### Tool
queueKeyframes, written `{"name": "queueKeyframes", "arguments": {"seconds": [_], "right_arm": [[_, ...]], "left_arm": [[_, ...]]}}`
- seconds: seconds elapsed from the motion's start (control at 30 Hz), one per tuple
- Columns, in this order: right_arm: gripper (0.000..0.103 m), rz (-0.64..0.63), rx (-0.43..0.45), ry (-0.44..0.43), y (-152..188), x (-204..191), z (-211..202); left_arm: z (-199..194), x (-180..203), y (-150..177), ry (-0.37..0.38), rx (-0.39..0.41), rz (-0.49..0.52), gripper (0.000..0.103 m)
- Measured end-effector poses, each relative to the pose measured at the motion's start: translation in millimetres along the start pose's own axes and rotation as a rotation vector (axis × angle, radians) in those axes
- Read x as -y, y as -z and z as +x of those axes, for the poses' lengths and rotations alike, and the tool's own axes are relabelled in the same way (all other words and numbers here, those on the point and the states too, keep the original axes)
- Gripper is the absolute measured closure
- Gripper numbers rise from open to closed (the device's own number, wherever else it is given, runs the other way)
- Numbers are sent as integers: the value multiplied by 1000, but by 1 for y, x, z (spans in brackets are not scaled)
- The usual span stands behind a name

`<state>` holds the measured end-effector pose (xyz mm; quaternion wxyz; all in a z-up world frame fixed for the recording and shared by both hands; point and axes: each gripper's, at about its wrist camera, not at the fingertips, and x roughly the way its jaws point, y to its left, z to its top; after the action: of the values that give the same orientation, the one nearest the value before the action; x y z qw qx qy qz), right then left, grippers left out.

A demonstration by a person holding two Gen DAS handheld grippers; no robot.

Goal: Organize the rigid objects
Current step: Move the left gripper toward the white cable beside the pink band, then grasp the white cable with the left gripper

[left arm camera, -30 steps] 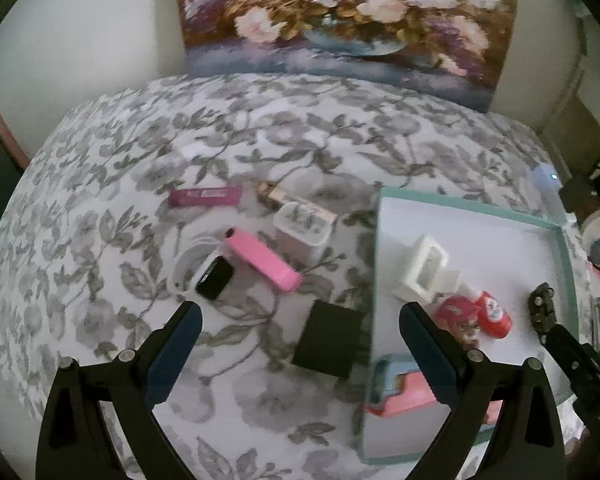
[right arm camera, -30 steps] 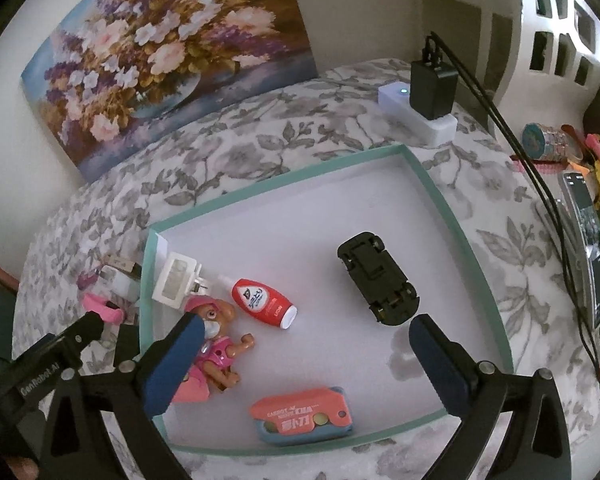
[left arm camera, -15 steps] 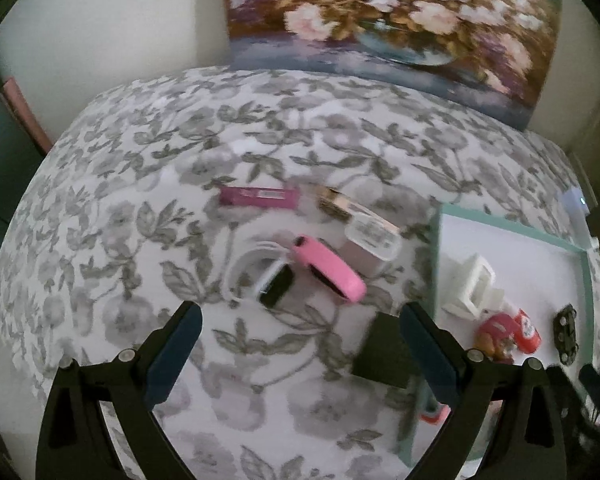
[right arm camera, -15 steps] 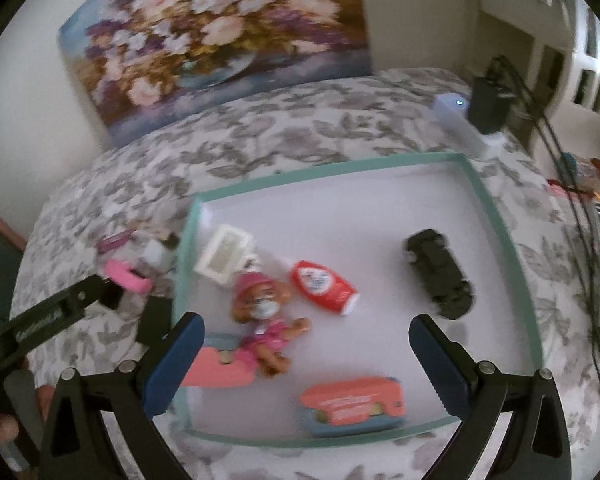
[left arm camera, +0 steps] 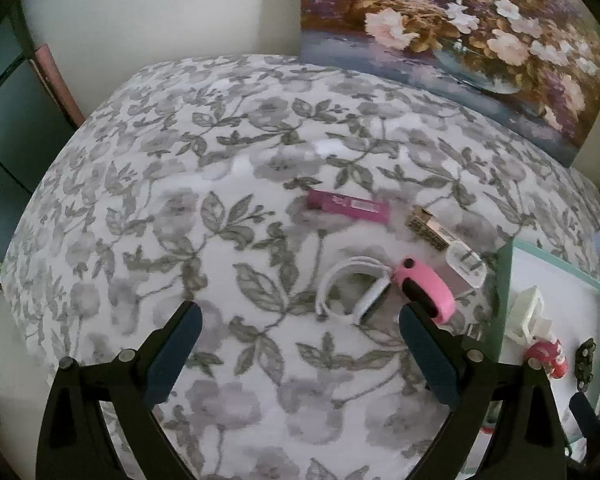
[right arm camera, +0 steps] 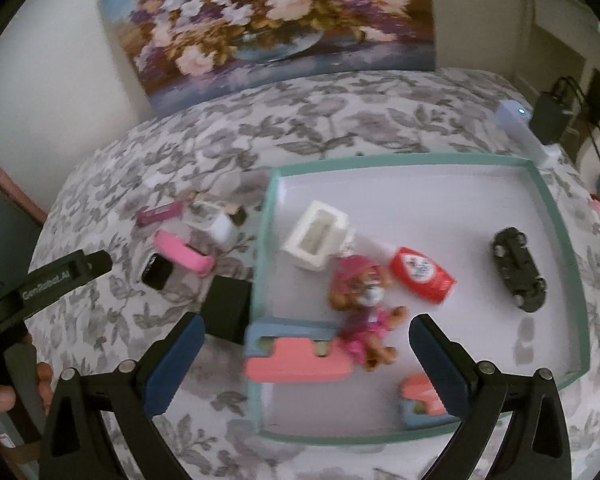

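Note:
On the floral cloth lie a magenta stick (left arm camera: 347, 206), a gold-capped bottle (left arm camera: 428, 227), a clear box (left arm camera: 466, 263), a pink case (left arm camera: 425, 289) and a white-banded watch (left arm camera: 350, 292). My left gripper (left arm camera: 296, 354) is open and empty, above the cloth, left of them. The teal-rimmed tray (right arm camera: 556, 216) holds a white block (right arm camera: 316, 236), a pup figure (right arm camera: 364, 300), a red bottle (right arm camera: 420, 274) and a black toy car (right arm camera: 518, 268). A pink and blue case (right arm camera: 296, 350) lies across the tray's left rim. My right gripper (right arm camera: 306, 364) is open above it.
A black box (right arm camera: 228, 308) sits just outside the tray's left rim. A second pink and blue case (right arm camera: 424, 400) lies at the tray's near edge. A flower painting (right arm camera: 276, 20) leans on the back wall. A white power strip with a black adapter (right arm camera: 548, 120) lies at the far right.
Both grippers have swung left. In the left wrist view the loose objects and tray slid to the right. In the right wrist view the tray moved right and the pink and blue case came between the fingers.

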<state>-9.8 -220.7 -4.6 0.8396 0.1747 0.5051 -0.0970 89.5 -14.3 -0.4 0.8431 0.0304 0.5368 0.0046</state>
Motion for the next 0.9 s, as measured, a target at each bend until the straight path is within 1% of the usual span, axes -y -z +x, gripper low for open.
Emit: {"name": "queueKeyframes", "arguments": {"seconds": [0.13,0.33,0.47,0.57,0.7,0.83,0.9], "right_arm": [[0,-34,-10,-1,2,-17,5],[0,-46,-24,3,2,-28,13],[0,-33,-23,6,-1,-30,17],[0,-21,-27,5,-4,-31,21],[0,-6,-26,10,-9,-29,26],[0,7,-26,0,-14,-29,30],[0,9,-26,4,-17,-29,33]], "left_arm": [[2,-10,-1,-2,-6,-11,4],[9,-19,-2,31,-29,-21,4],[17,-17,-4,81,-44,-22,4],[27,-8,-5,120,-53,5,4],[41,2,-5,121,-64,38,4],[57,9,-6,84,-73,59,4],[62,10,-7,98,-78,56,4]]}}
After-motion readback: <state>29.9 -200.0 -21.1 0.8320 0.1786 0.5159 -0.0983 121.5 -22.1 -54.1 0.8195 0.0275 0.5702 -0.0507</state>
